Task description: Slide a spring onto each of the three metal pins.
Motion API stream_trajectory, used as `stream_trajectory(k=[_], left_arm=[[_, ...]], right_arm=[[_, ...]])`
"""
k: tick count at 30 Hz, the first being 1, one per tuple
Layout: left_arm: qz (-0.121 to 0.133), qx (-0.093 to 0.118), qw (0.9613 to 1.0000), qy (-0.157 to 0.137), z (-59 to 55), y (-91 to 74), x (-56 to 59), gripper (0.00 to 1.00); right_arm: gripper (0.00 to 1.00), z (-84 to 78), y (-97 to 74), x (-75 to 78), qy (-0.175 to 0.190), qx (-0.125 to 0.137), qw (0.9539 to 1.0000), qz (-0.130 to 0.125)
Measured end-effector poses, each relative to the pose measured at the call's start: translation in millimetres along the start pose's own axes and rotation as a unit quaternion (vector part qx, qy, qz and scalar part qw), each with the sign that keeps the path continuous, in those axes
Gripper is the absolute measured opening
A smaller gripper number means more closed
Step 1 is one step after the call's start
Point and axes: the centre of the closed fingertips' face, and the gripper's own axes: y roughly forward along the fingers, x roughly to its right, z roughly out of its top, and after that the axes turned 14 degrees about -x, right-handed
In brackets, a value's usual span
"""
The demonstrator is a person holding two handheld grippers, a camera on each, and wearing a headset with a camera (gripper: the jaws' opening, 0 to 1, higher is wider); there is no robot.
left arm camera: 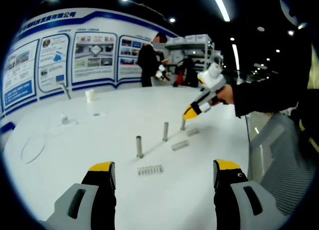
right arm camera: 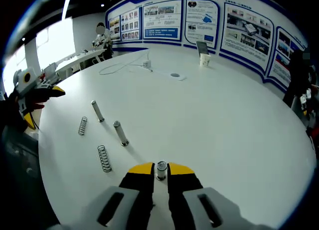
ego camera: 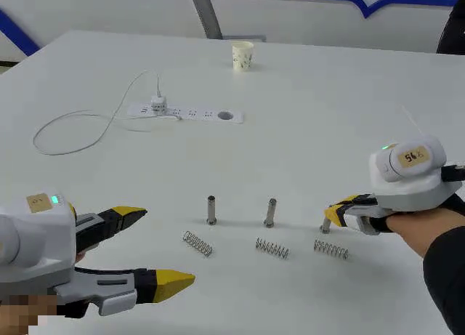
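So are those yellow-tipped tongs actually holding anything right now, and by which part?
The right gripper pinches the rightmost metal pin near its top end, jaws closed on it. The left gripper is open and holds nothing.

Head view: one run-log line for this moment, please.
left gripper: open, holding nothing | right gripper: shut on right pin | three springs: lying on table, none mounted

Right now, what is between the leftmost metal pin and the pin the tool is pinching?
In the head view, the middle silver metal pin stands between the leftmost silver pin and the rightmost pin gripped by the right tool.
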Motion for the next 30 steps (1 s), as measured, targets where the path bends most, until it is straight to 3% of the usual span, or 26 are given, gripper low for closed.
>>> stream_trajectory(k=[20,30], left_arm=[[-0.004,0.0,1.0,0.004,1.8,2.3,2.2,0.82],[-0.005,-0.001,1.0,0.004,1.5,1.6,3.5,0.82]], right_arm=[[0.16,-0.5,-8.3,-3.3,-0.01,0.008,0.9999,0.0],[0.16,-8.8,-11.8,-4.1,-0.016,0.005,0.9999,-0.002]])
